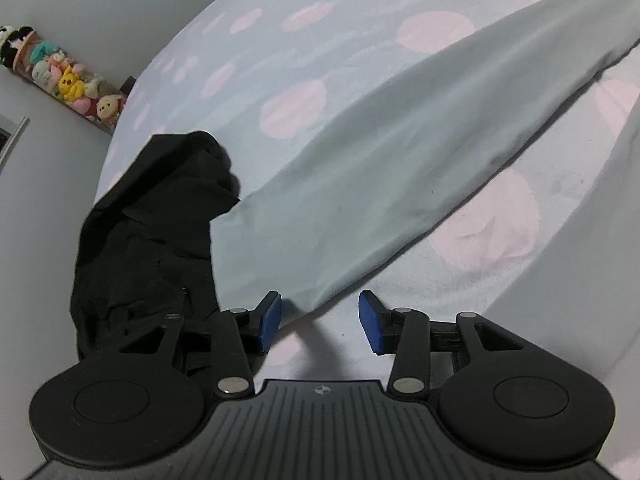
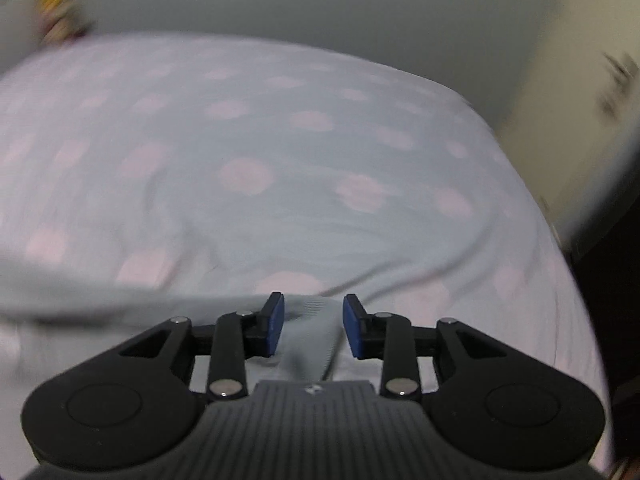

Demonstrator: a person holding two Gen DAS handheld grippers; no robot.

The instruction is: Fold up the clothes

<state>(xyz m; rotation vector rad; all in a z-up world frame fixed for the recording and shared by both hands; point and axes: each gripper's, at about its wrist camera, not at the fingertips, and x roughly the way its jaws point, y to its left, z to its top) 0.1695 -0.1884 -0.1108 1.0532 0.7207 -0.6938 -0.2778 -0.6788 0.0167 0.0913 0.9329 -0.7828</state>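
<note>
Just ahead of the left hand-held gripper (image 1: 320, 322), whose jaws gape empty, lies the pale grey garment (image 1: 400, 168) on the bed (image 1: 248, 52). Its ribbed hem (image 2: 316, 328) runs between the right hand-held gripper's (image 2: 314, 326) parted jaws, untouched.

A bedroom with a spotted bedspread and plain pale walls

A bed (image 1: 304, 52) filled most of both views, covered in a pale blue-grey sheet printed with large soft pink dots and lightly creased. Behind it stood a plain grey-white wall (image 1: 80, 4), evenly and dimly lit with no hard shadows. Along the wall at the bed's far left ran a row of small plush toys (image 1: 60, 76) in yellow, pink, teal and black. A pale frame edge (image 1: 12, 136) showed lower on that wall. In the right wrist view a cream-coloured wall or door (image 2: 568, 80) rose past the bed's right edge, blurred, with a dark strip (image 2: 600, 280) below it.
</note>
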